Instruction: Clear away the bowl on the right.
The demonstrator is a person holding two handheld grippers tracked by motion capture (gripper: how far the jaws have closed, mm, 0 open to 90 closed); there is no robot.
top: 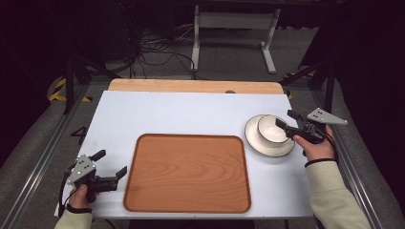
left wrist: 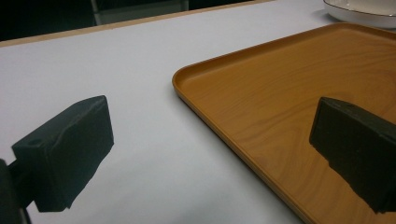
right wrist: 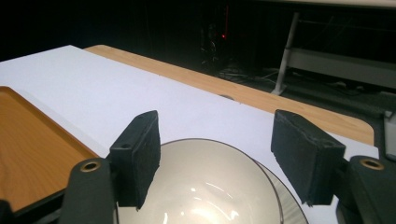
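A white bowl [top: 271, 129] sits in a white, dark-rimmed plate [top: 256, 141] on the right side of the table. My right gripper [top: 287, 119] stands open at the bowl's right edge and holds nothing. In the right gripper view the bowl [right wrist: 201, 189] lies just below and between the jaws of the right gripper [right wrist: 222, 156], with the plate's rim [right wrist: 286, 198] under the right jaw. A wooden tray [top: 187, 172] lies empty in the middle. My left gripper [top: 110, 163] is open beside the tray's left rim. In the left gripper view the left gripper [left wrist: 215, 154] straddles the tray's edge [left wrist: 205, 116].
The white tabletop [top: 167, 112] has bare room behind the tray and to its left. A wooden strip [top: 191, 86] runs along the far edge. Metal rails [top: 43, 157] flank the table. Cables [top: 153, 52] and a white stand [top: 234, 28] are on the floor beyond.
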